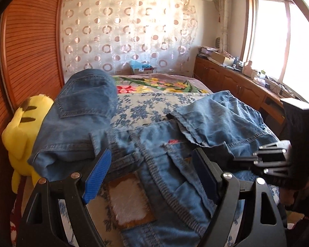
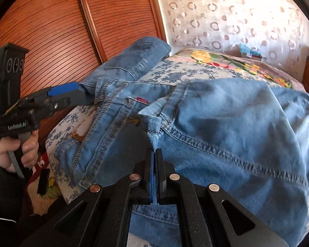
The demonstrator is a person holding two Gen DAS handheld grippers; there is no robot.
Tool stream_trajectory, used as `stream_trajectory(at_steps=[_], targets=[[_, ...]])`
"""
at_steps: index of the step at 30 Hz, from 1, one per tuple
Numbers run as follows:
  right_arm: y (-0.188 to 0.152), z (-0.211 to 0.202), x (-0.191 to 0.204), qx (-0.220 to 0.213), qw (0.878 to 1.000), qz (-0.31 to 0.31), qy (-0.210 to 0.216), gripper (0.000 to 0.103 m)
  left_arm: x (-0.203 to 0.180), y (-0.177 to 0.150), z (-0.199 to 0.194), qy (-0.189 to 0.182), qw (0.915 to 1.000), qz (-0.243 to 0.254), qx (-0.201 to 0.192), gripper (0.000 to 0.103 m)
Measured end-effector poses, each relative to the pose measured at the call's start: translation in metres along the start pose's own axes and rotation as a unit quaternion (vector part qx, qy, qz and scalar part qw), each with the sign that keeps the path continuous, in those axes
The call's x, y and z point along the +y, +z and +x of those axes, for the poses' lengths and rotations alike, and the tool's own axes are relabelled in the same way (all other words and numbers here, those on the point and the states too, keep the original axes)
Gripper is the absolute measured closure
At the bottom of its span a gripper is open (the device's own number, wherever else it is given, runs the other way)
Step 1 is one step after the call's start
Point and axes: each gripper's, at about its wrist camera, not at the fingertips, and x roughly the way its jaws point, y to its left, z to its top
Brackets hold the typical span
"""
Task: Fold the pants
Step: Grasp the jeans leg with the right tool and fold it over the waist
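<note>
1. The pants (image 2: 216, 123), blue denim jeans, lie rumpled across the bed (image 1: 146, 105). The waistband and fly sit just ahead of both sets of fingers, and one leg is doubled back toward the seat.
2. The right gripper (image 2: 153, 156) has its fingers pressed together on a hem corner of that doubled leg. A tab of frayed denim rises straight out from between the pads, so it holds cloth.
3. The left gripper (image 1: 152, 175) stands wide with nothing clamped. The waistband area lies between and below its blue pad and dark pad, and the cloth is not pinched.
4. Denim like this looks fairly heavy and limp. It should drape and drag instead of holding shape, and a corner pinch will likely let the rest sag.
5. Thick seams and hems seem the surest holds, since stitched edges resist slipping between pads.
6. A yellow plush toy (image 1: 20, 135) sits beyond the left fingers, against the far pant section, which is raised near the wooden wardrobe (image 1: 31, 41).
</note>
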Motion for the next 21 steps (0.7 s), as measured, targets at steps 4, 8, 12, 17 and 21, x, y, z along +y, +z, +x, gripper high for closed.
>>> stream_trajectory(at_steps=[4,8,12,17,21], targets=[[-0.010,-0.010,-0.008,-0.019,1.000,0.017,-0.010,0.102,-0.009,0.014,0.017,-0.024,0.9995,0.018,0.010,0.022],[-0.020,-0.021,-0.009,-0.030,0.999,0.024,-0.015,0.102,-0.020,0.028,0.034,-0.039,0.9983,0.037,0.022,0.024],[-0.032,-0.030,-0.016,-0.030,0.999,0.032,-0.031,0.102,-0.028,0.039,0.052,-0.052,0.9971,0.039,0.040,0.029],[-0.040,-0.037,-0.016,-0.030,0.998,0.029,-0.052,0.102,-0.040,0.050,0.075,-0.068,0.9953,0.034,0.060,0.035],[-0.047,-0.037,-0.017,-0.030,0.998,0.032,-0.053,0.102,-0.045,0.061,0.092,-0.071,0.9947,0.025,0.070,0.037]])
